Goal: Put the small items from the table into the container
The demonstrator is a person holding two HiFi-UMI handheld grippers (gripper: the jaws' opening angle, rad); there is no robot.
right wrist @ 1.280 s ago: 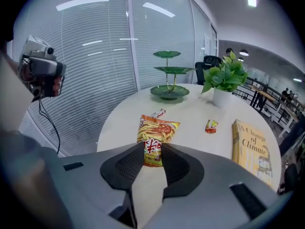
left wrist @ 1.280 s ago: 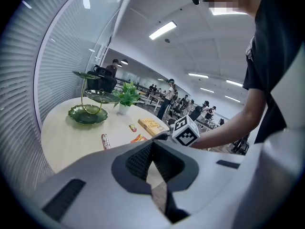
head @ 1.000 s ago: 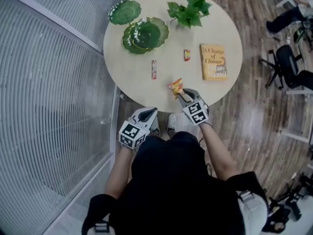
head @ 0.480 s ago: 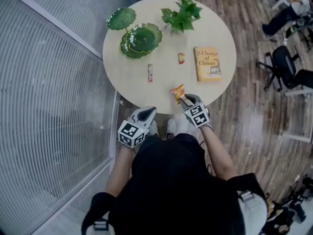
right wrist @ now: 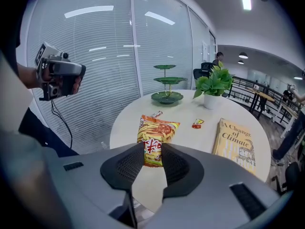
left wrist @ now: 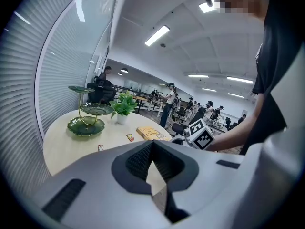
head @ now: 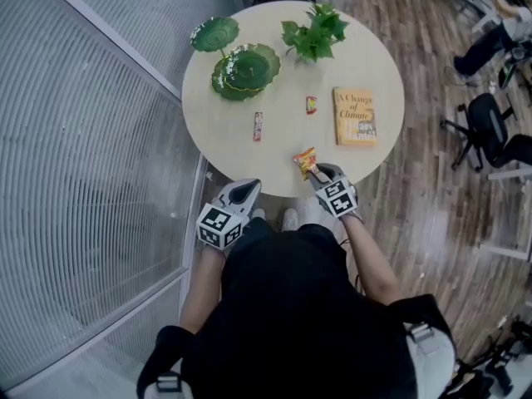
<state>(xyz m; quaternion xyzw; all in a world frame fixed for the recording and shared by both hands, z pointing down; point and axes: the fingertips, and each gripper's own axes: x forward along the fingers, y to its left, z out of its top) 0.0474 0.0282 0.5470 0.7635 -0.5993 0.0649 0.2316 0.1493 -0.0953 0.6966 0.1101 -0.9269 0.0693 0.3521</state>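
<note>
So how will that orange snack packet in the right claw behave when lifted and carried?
The orange crinkly plastic snack packet is probably light: the right claw pinches only one end, yet it stands out without sagging. Its puffy, creased body suggests it is soft and crushable. The glossy film may slip in a loose grip.

1. Snack packet [head: 305,161]: orange-yellow with red print, at the 6 o'clock edge of the table [head: 378,56]. Its near end is clamped between the right gripper's [head: 317,173] jaws and the rest points toward 12. Can't tell if it's clear of the tabletop.
2. Candy bar [head: 258,126]: thin, red-white wrapper, flat, about 8 o'clock from centre, long axis 12–6.
3. Small candy [head: 311,104]: red-yellow wrapper, flat, just off centre toward 3 o'clock.
4. Container [head: 274,59]: green glass tiered dish stand on a gold frame, upright at 10 o'clock.
</note>
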